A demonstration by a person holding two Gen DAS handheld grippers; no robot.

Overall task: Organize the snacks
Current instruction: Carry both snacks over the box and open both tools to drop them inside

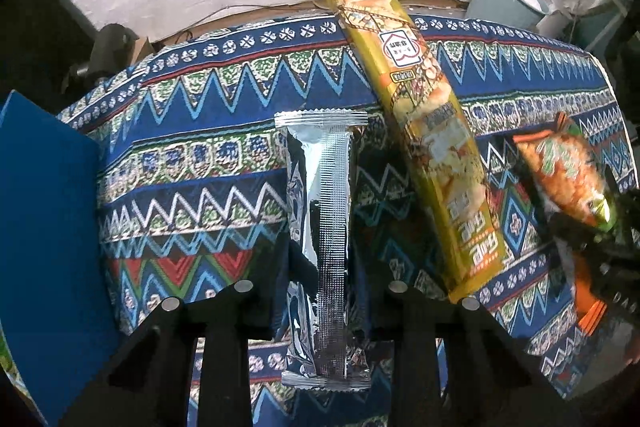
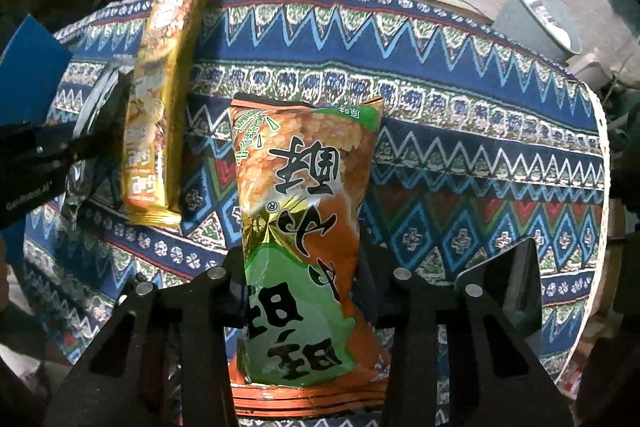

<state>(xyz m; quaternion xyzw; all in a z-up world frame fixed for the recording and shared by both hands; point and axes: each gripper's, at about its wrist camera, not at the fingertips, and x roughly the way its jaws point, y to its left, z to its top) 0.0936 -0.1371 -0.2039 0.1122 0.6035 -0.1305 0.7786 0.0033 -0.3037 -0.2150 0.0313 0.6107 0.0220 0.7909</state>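
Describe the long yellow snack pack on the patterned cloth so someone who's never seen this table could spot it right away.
Start at the table's blue zigzag-patterned cloth. Three snack packs are over it; the yellow pack lies loose in the middle, running diagonally toward the white wall. The silver foil pack and the orange-and-green bag are each gripped by tongs, and only this one is golden yellow, long and narrow.

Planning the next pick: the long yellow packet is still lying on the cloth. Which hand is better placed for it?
Neither is free: the left gripper is shut on the silver packet, the right gripper on the orange-green bag. The yellow packet lies between them, looking closer to the left, so left, hedged.
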